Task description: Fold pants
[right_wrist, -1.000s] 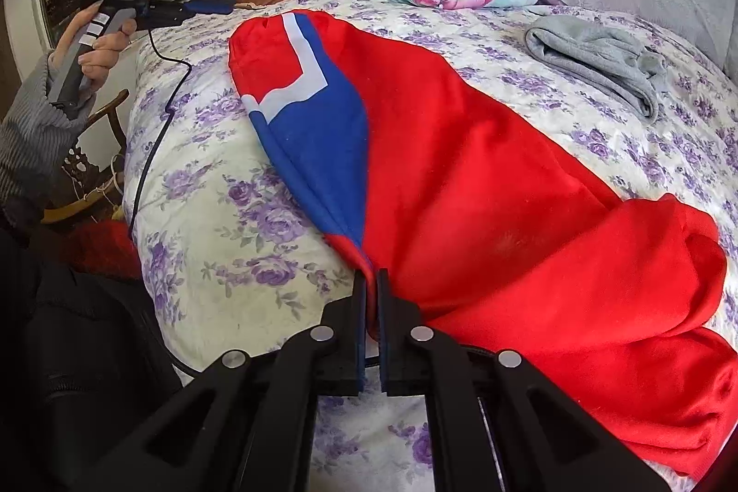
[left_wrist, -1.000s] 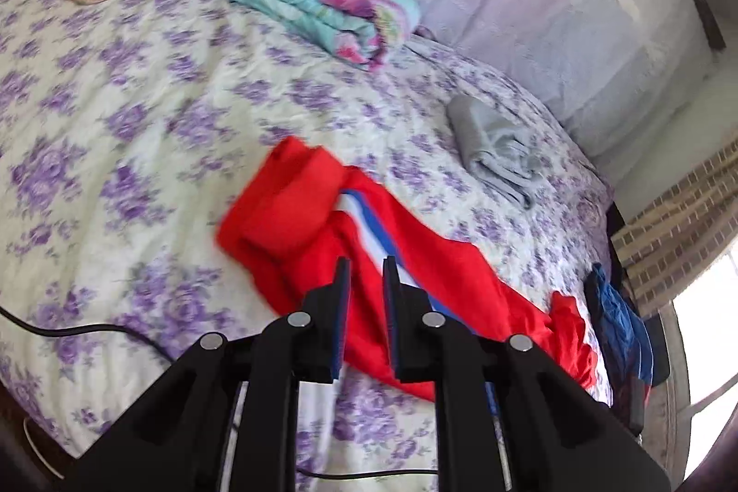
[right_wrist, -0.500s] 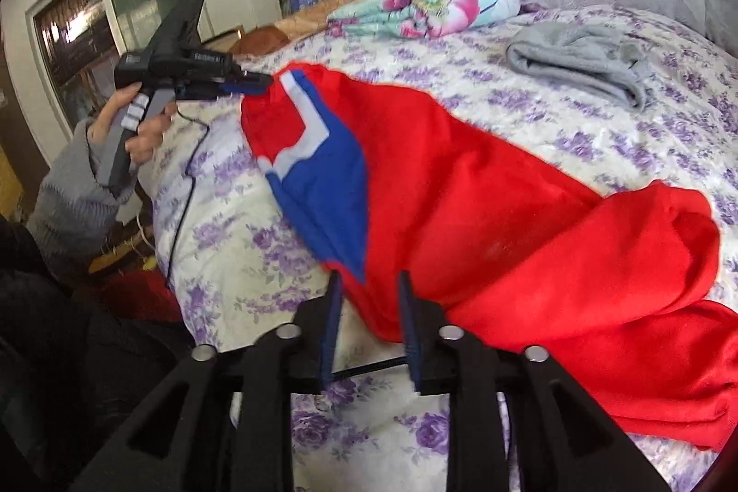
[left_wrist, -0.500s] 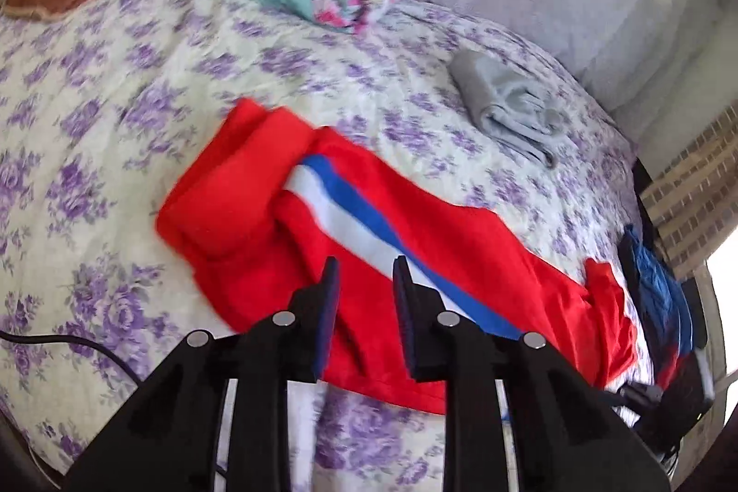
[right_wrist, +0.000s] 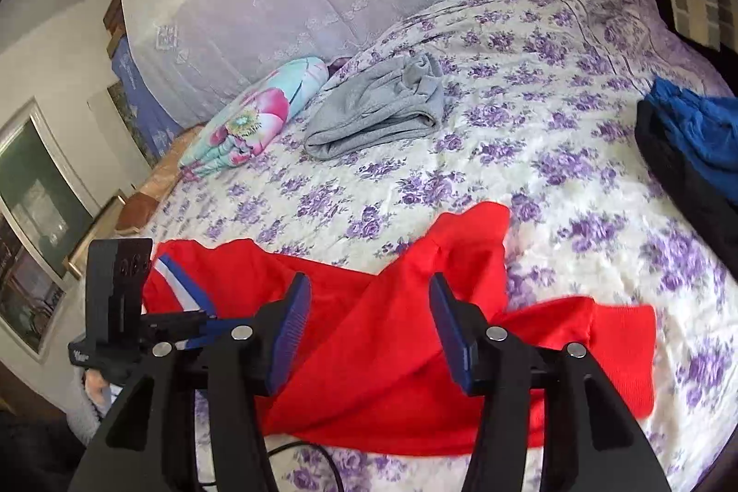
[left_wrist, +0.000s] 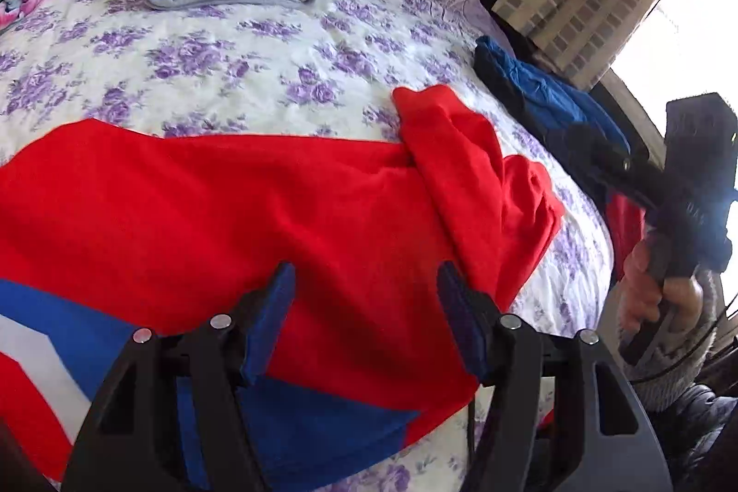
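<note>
Risk: the bunched, overlapping leg ends of the red pants (left_wrist: pixel 286 215), spread along the near edge of the floral bedspread (left_wrist: pixel 258 44), might crease into any fold; pants lay just ahead of both left gripper (left_wrist: pixel 362 321) and right gripper (right_wrist: pixel 369 330), each having just opened wide, empty.

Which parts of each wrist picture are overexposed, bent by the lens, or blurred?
Left wrist view: the window at the right edge is blown out to white, and the bed bulges like a dome. Right wrist view: light is even with no glare, the wall curves near the rim, and the red pants look slightly soft.
</note>
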`<act>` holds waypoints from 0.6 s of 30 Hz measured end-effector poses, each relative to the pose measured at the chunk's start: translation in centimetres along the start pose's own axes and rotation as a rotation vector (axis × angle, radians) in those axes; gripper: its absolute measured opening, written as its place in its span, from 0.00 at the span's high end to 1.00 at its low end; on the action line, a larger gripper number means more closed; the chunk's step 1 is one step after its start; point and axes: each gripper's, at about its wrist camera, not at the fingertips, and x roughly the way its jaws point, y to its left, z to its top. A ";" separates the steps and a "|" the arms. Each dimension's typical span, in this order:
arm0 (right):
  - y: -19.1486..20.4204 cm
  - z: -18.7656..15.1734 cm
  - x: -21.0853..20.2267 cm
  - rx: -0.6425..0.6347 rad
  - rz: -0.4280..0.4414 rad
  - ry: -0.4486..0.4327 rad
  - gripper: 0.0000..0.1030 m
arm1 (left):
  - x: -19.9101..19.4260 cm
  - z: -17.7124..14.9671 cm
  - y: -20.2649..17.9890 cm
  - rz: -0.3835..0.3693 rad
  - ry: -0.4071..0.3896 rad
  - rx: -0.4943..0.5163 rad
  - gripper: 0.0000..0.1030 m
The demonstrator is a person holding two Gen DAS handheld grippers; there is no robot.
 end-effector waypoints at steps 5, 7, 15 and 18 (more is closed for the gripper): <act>2.6 1.6 6.4 -0.081 -0.165 0.053 0.43 | 0.3 -1.7 -0.4 0.083 -0.072 0.081 0.39; 3.4 1.7 8.9 -0.109 -0.235 0.085 0.37 | 0.3 -2.1 -0.3 0.071 -0.090 0.104 0.33; 1.4 -0.7 11.5 -0.178 -0.420 0.137 0.53 | -0.2 -1.9 0.7 -0.017 -0.102 0.090 0.23; 0.2 -0.9 9.8 -0.123 -0.356 0.090 0.80 | -0.2 -1.9 0.7 -0.031 -0.104 0.084 0.22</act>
